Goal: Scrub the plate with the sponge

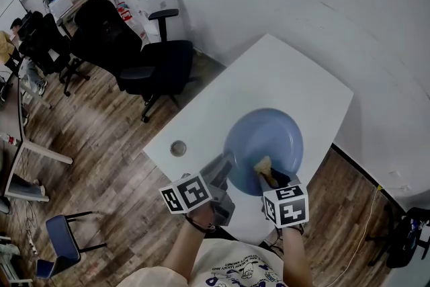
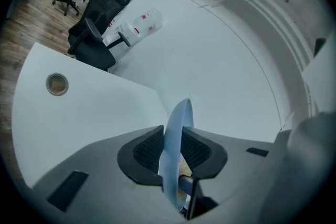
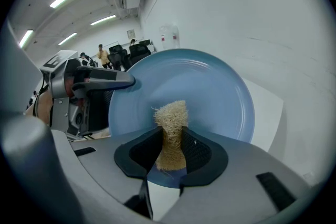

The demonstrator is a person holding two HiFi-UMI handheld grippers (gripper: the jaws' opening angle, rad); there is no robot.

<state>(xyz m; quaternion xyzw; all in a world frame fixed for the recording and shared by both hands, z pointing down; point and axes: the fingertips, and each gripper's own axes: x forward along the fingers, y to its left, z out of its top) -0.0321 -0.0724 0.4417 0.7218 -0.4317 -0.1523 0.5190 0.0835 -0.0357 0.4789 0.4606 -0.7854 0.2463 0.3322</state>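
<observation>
The blue plate [image 1: 270, 136] is gripped at its near rim by the left gripper [image 2: 172, 150], jaws clamped on it, over the white table [image 1: 282, 67]. The tan sponge [image 3: 170, 122] is pinched between the narrowed jaws of the right gripper [image 3: 171, 153], its free end at the plate's face

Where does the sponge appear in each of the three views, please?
Head view: sponge low centre-right, over the near part of the blue plate.
Left gripper view: tan sliver of sponge bottom centre, behind the edge-on blue plate.
Right gripper view: sponge at centre, pinched between the jaws.
Shared landmark: the blue plate.
</observation>
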